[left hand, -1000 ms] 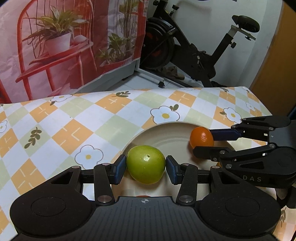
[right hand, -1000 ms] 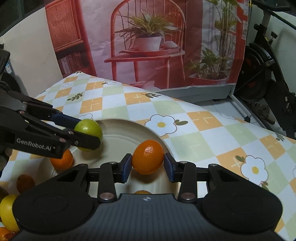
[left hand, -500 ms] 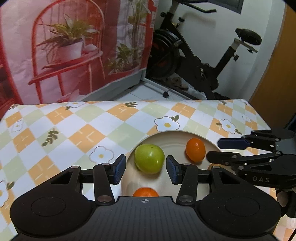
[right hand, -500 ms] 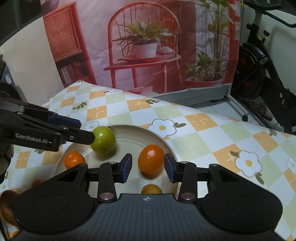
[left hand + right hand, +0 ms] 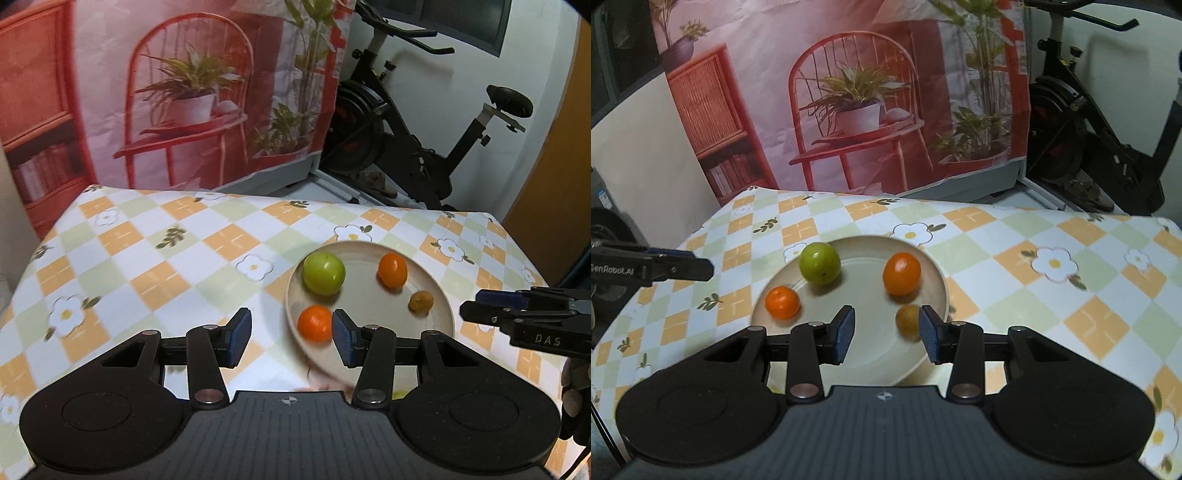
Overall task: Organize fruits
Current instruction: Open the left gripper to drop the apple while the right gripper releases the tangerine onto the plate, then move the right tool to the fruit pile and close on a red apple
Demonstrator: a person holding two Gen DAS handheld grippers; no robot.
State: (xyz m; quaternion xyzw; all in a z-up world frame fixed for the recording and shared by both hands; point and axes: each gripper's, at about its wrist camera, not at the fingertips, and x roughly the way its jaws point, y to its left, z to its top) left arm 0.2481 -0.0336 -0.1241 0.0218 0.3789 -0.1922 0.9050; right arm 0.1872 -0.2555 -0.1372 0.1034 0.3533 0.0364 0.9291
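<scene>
A cream plate (image 5: pixel 439 299) (image 5: pixel 934 280) lies on the checked tablecloth. On it rest a green fruit (image 5: pixel 324 273) (image 5: pixel 819 263), an oval orange fruit (image 5: pixel 392 270) (image 5: pixel 901 273), a round orange fruit (image 5: pixel 314 323) (image 5: pixel 782 302) and a small brownish fruit (image 5: pixel 421 301) (image 5: pixel 908 322). My left gripper (image 5: pixel 291 338) is open and empty, raised in front of the plate's left rim. My right gripper (image 5: pixel 886 334) is open and empty, raised over the plate's near part. Each gripper shows at the edge of the other's view (image 5: pixel 480 306) (image 5: pixel 698 264).
The table's far edge drops off toward a printed backdrop (image 5: pixel 177 96) and an exercise bike (image 5: pixel 424 147). A white wall or appliance (image 5: pixel 646 155) stands left of the table. Something pale and yellowish lies blurred under the left gripper's body (image 5: pixel 325 380).
Both grippers opened, left the green fruit and the oval orange fruit on the plate, and drew back and up from it. The whole plate is now in view.
</scene>
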